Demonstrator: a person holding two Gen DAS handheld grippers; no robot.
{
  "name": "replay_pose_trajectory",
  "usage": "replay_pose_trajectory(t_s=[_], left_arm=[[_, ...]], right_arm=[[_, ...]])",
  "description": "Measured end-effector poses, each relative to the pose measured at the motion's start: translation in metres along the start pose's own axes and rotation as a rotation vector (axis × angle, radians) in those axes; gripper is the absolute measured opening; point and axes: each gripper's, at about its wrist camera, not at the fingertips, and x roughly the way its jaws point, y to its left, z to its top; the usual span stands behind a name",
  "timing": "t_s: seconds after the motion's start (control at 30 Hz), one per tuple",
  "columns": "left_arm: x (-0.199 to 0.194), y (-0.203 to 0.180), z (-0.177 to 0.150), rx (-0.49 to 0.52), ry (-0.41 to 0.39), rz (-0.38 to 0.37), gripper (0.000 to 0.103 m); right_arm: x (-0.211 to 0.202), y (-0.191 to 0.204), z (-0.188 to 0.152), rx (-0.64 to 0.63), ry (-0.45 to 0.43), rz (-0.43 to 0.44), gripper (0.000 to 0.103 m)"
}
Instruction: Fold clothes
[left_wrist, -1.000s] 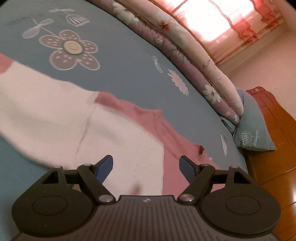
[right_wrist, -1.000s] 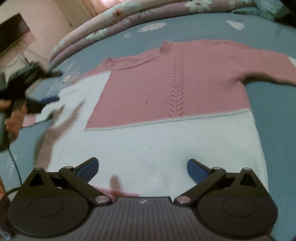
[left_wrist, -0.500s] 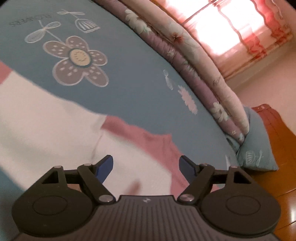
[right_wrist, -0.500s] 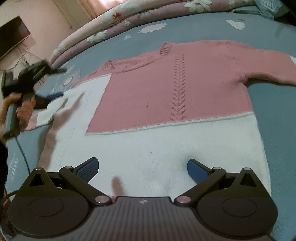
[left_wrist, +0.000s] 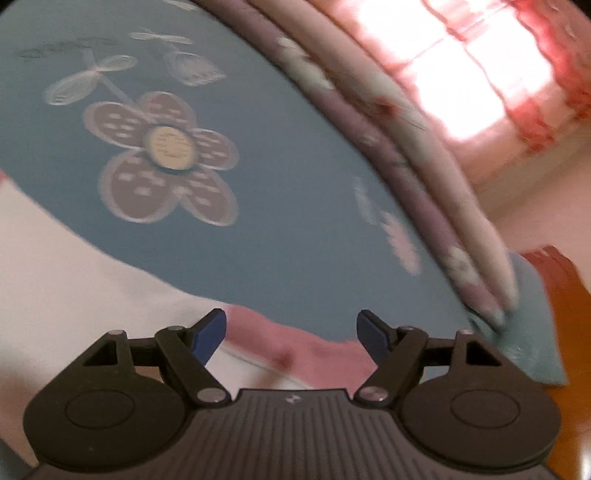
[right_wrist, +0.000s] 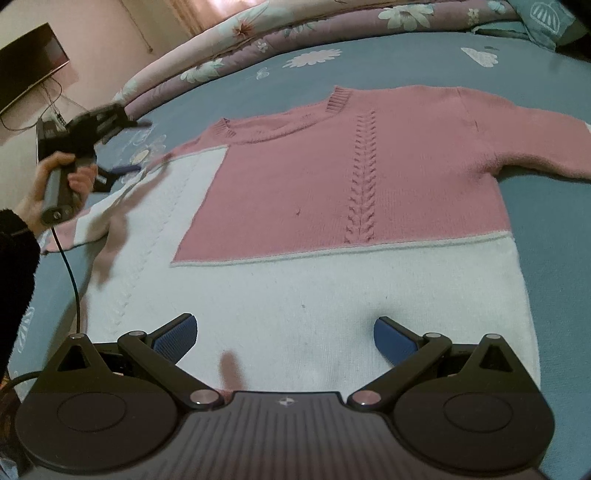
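Pink-and-white sweater (right_wrist: 332, 206) lies flat, front up, spread on the blue bedsheet (right_wrist: 554, 258). Right gripper (right_wrist: 284, 338) hovers above the white hem band, jaws wide apart, nothing between the pads, white knit showing in the gap. Left gripper (left_wrist: 290, 334) also spread wide and empty; below its fingers a pink strip of the sweater with white sleeve cloth to the left, blue sheet ahead, view blurred. From the right wrist view the left gripper sits over the sweater's left sleeve near the shoulder, held in a hand (right_wrist: 55, 181); contact with the cloth cannot be told
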Motion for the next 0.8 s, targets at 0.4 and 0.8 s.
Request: replay_pose_trajectory(t_s=[0.4, 0.8], left_arm=[[0.032, 0.005, 0.005, 0.070, 0.102, 0.072, 0.076], [-0.006, -0.018, 0.021, 0.239, 0.107, 0.156, 0.076]], right_arm=[[0.002, 0.012, -0.004, -0.103, -0.004, -0.045, 0.103], [0.004, 0.013, -0.005, -0.121, 0.001, -0.052, 0.103]])
